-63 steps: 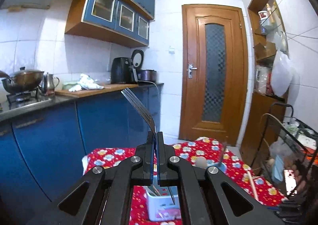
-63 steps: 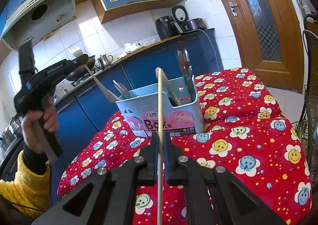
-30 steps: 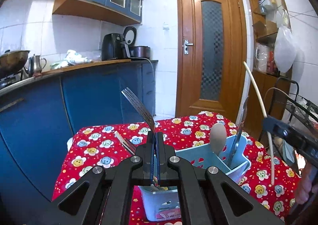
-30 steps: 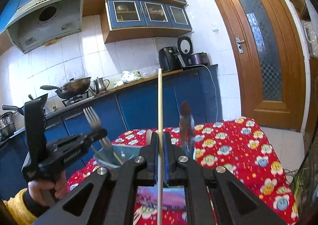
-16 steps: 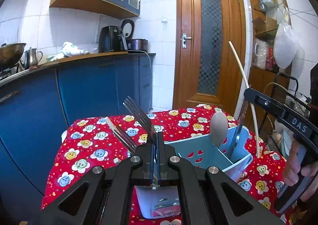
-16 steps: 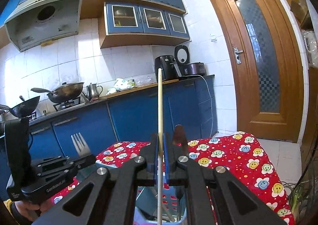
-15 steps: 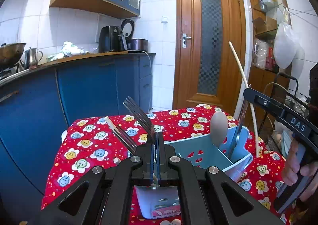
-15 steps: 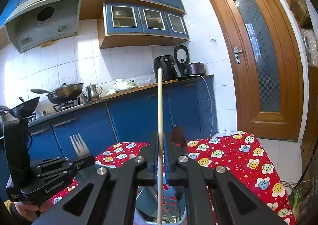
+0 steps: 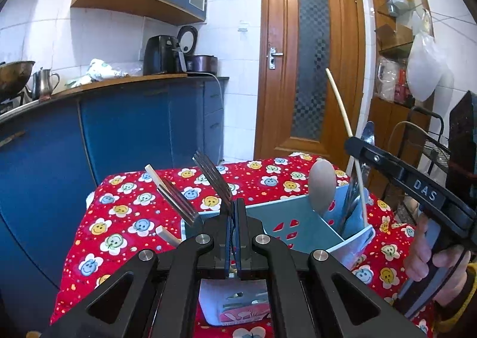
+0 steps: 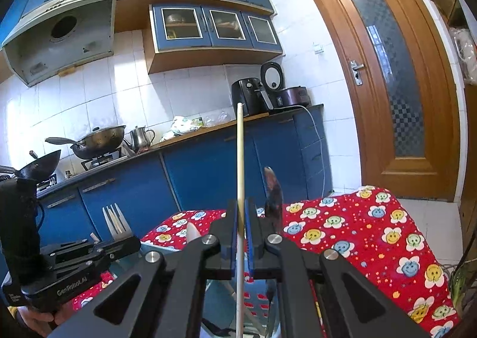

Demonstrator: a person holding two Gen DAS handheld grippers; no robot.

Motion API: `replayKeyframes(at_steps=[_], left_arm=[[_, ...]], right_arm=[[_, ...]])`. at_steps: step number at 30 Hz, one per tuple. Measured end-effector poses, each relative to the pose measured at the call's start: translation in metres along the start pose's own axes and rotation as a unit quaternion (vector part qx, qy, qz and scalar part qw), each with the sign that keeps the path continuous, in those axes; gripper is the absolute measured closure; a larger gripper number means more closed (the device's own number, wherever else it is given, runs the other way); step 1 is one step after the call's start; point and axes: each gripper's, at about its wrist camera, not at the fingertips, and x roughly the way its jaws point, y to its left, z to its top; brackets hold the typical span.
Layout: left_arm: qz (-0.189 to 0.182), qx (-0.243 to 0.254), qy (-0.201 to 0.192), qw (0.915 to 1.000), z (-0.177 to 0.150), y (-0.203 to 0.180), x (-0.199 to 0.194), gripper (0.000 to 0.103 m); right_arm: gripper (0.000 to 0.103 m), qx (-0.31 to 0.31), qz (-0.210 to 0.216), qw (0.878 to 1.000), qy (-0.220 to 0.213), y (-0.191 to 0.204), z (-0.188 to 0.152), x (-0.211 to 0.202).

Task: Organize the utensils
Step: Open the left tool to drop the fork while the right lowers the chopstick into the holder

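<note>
Steel fork (image 9: pixel 212 180) is clamped in your left gripper (image 9: pixel 233 212), over the near-left end of the blue caddy (image 9: pixel 301 230); your right gripper (image 10: pixel 241 218) pinches a pale chopstick (image 10: pixel 240 159) above its far-right compartment.

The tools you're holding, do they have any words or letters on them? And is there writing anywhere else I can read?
"DAS": white letters on the side of the right tool, seen from the left wrist view.
"GenRobot.AI": small white print on the side of the left tool, seen from the right wrist view; the letters are tiny, so this reading is unsure.
Label on the front of the blue utensil box: print too cut off to read.
</note>
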Motion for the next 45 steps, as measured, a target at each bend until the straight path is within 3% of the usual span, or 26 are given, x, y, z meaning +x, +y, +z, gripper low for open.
replayKeyframes(at_steps=[5, 13, 16, 23, 32, 45], left_arm=[[0.0, -0.003, 0.002, 1.0, -0.001, 0.001, 0.001, 0.101], [0.006, -0.009, 0.004, 0.9999, -0.001, 0.002, -0.001, 0.096], [0.002, -0.017, 0.005, 0.9998, 0.0, 0.004, -0.003, 0.09], [-0.018, 0.0, 0.009, 0.9998, 0.005, -0.006, -0.011, 0.085], [-0.026, 0.03, 0.008, 0.9992, 0.012, -0.026, -0.031, 0.085], [-0.021, 0.003, 0.02, 0.9996, 0.01, -0.021, -0.065, 0.085]], right_arm=[[0.096, -0.018, -0.008, 1.0, -0.009, 0.007, -0.001, 0.008], [0.095, -0.02, -0.012, 1.0, 0.014, 0.008, -0.014, 0.011], [0.08, -0.007, -0.009, 1.0, 0.021, 0.006, -0.014, 0.01], [0.075, -0.007, -0.012, 1.0, 0.024, 0.013, -0.011, 0.002], [0.072, 0.008, -0.027, 0.999, 0.034, 0.019, 0.002, -0.023], [0.071, 0.029, -0.038, 0.997, 0.062, 0.024, 0.0, -0.067]])
